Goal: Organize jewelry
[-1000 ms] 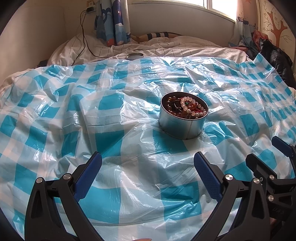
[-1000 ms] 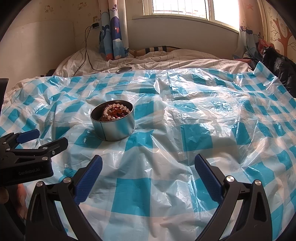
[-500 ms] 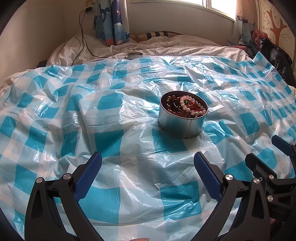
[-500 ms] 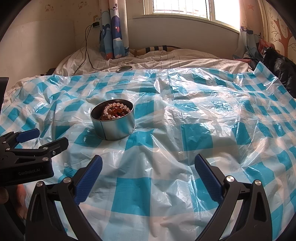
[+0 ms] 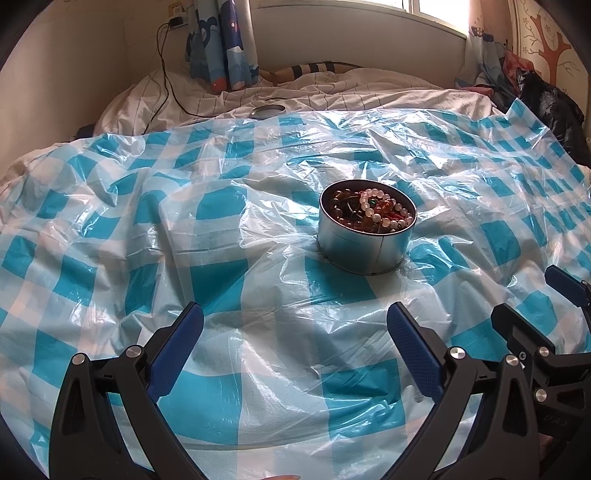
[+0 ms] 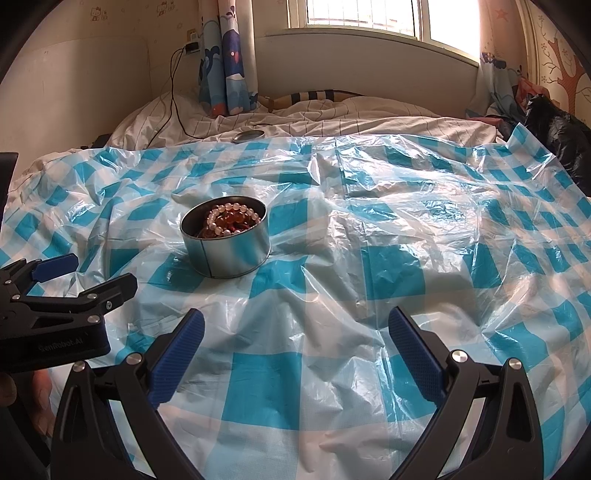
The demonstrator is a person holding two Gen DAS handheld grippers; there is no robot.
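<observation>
Left gripper [image 5: 294, 334]: spread wide, nothing between its blue pads, held low over the sheet; in the right wrist view it shows at the far left edge [image 6: 85, 273], also parted.
Right gripper [image 6: 295, 332]: spread equally wide, nothing in its grasp, held beside the left one; its tips show at the right edge of the left wrist view [image 5: 532, 295].
Tin [image 5: 364, 245]: round, silver, open-topped and upright on the sheet; ahead of the left gripper and a little to its right, ahead and to the left of the right gripper, clear of both.
Jewelry [image 5: 373, 210]: heaped inside the tin; a ring of pale beads lies on top of amber and reddish beads.
Plastic sheet [image 6: 369, 258]: blue-and-white checked, crumpled, spread under both grippers and the tin.
Lid [image 5: 267, 110]: round metal disc well beyond the tin, at the sheet's far edge on the striped bedding [image 5: 332, 92].
Cable [image 5: 166, 74]: black, running down from the wall onto the bedding, far ahead-left.
Curtain [image 6: 225, 66]: printed blue, hanging far ahead beneath the window [image 6: 369, 18].
</observation>
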